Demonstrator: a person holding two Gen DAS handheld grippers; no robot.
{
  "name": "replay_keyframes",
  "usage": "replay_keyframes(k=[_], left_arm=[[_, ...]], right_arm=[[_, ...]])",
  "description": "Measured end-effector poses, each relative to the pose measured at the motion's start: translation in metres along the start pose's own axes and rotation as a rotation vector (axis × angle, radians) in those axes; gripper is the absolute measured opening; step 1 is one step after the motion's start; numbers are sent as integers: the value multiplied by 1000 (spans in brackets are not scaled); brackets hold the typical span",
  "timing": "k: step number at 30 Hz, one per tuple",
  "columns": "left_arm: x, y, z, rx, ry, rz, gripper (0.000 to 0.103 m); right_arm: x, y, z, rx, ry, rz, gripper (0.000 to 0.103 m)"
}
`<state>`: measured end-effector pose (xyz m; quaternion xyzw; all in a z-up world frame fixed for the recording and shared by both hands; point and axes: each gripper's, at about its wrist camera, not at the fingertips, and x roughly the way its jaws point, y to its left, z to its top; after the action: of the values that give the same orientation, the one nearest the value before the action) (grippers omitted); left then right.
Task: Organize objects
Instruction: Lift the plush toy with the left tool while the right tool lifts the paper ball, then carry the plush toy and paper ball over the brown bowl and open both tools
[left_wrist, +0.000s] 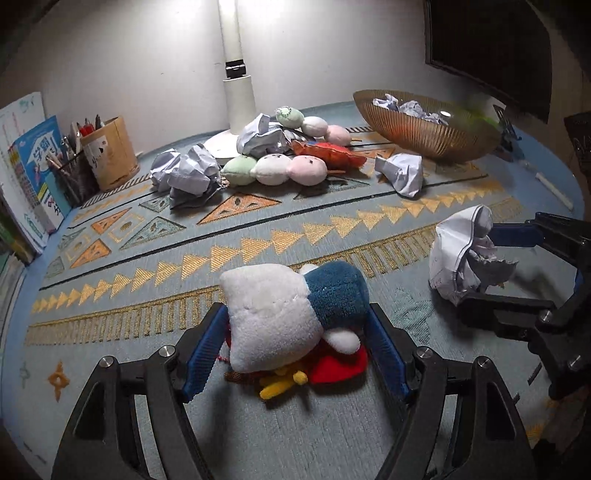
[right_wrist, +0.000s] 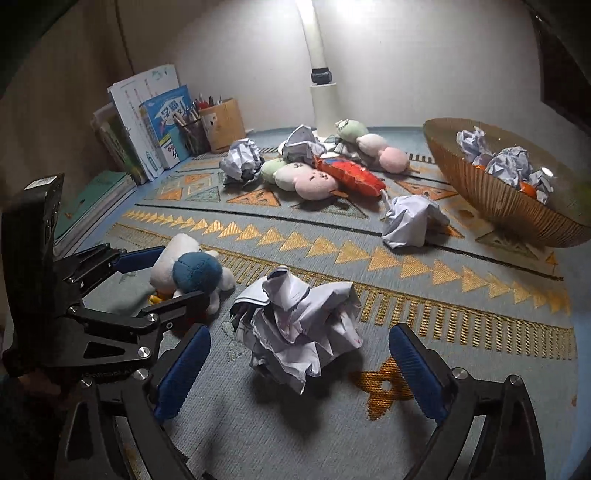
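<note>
While both tongs stand open, left gripper (left_wrist: 295, 350) around the plush toy (left_wrist: 295, 314) and right gripper (right_wrist: 299, 369) around the paper ball (right_wrist: 299, 325) on the rug (right_wrist: 480, 369), close squarely on each middle

Between left jaws: white/blue plush toy (left_wrist: 295, 314), red and yellow bits. Between right jaws: white crumpled paper (right_wrist: 299, 328). Blue-grey mat (left_wrist: 258, 229), orange triangle bands.
</note>
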<state>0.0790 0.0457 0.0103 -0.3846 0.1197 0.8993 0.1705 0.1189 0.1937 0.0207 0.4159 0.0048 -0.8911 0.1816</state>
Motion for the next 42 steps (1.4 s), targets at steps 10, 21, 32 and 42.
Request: replay_keyframes(k=[10,21,32,42], left_arm=[[0,0,-1,-3,3,-2,74],[-4,-4,-2,20,-21,-16,71],[-36,-26,32,36,-104,-122,70],[-5,-115,190,60,-259,-188,72]], right_arm=[[6,-7,-2,50,10,10,93],[1,2,-2,9,-33,13,61],[-58,-61,6,238,-179,-14,61],[-142,-186,81,445,-318,-357,64]])
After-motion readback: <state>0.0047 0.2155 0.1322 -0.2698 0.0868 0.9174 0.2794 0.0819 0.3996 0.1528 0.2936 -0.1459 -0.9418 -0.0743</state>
